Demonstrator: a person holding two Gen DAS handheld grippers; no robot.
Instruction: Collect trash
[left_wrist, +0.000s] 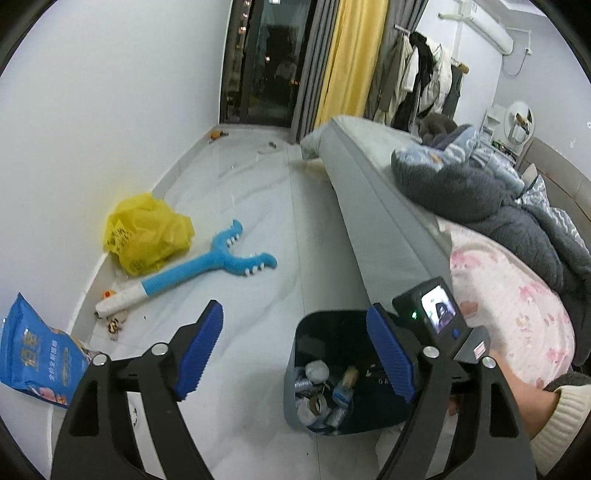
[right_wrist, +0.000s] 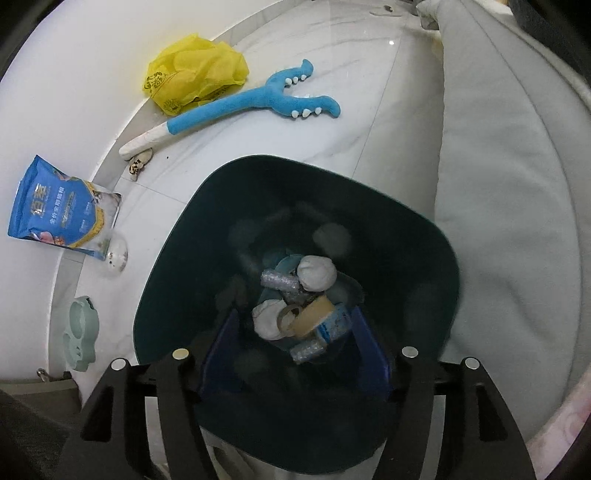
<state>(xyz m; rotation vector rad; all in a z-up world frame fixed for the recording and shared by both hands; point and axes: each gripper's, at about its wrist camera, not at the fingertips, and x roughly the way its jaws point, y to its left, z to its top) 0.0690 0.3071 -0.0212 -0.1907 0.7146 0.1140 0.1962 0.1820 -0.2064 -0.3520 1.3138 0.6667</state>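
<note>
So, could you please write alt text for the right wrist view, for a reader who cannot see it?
The open right gripper points down into a dark trash bin holding crumpled paper, bottles and a cardboard tube. On the white floor beyond lie a yellow plastic bag, a blue plush toy and a blue pouch.

- A blue plush toy (left_wrist: 207, 264) with a forked, toothed end and a white handle lies on the floor (left_wrist: 258, 206), near the wall.
- A spotted little toy (right_wrist: 139, 164) lies just beside the white handle end.
- A blue pet food bag (right_wrist: 62, 214) leans at the floor's edge against the wall.
- A pale green double bowl (right_wrist: 79, 332) sits farther along that wall edge.
- A bed (left_wrist: 373, 206) with a grey side panel carries a dark fleece blanket (left_wrist: 480, 199) and a pink flowered quilt (left_wrist: 509, 306).
- A yellow curtain (left_wrist: 351, 59) hangs beside a dark glass door (left_wrist: 266, 62).
- Clothes (left_wrist: 421, 77) hang on a rack behind the bed.
</note>
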